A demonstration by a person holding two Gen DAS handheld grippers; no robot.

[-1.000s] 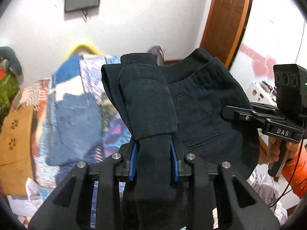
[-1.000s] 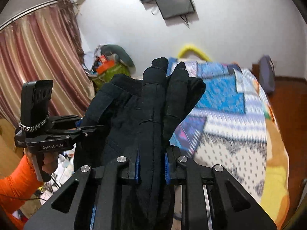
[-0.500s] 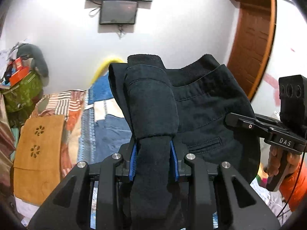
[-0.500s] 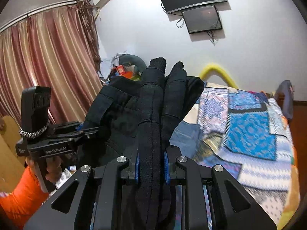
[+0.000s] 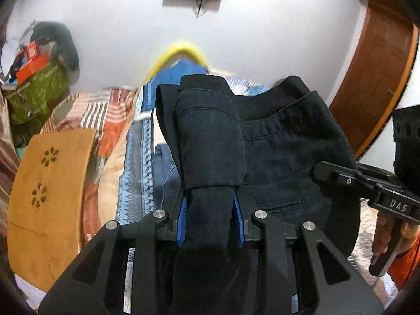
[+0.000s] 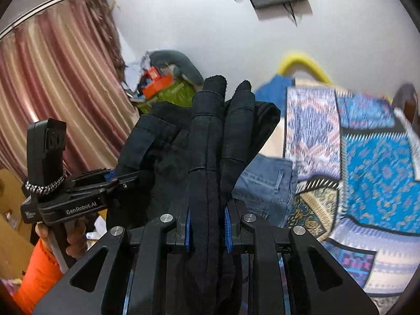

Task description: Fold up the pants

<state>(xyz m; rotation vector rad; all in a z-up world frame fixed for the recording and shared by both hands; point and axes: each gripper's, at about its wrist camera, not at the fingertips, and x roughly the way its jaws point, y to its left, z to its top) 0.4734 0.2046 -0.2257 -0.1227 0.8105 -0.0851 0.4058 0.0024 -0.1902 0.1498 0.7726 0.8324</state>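
Note:
The black pants (image 5: 283, 157) hang in the air between both grippers, bunched, with the waistband and a back pocket showing. My left gripper (image 5: 210, 210) is shut on a thick fold of them between its blue pads. At the right of the left wrist view, the right gripper (image 5: 325, 170) bites into the fabric's edge. In the right wrist view my right gripper (image 6: 207, 223) is shut on several layers of the pants (image 6: 210, 136). The left gripper (image 6: 126, 181), held by a hand in an orange sleeve, clamps the fabric at the left.
Ahead and below lies a bed with a patchwork quilt (image 6: 367, 157), and folded blue jeans (image 6: 265, 181) rest on it. A wooden board (image 5: 47, 197) stands left of the bed, a brown door (image 5: 372, 78) is to the right, and striped curtains (image 6: 52, 78) and a green bag (image 5: 34, 92) are at the left.
Both grippers have swung sideways and slightly down towards the bed, carrying the pants. The jeans on the quilt look nearer. Both grips are unchanged.

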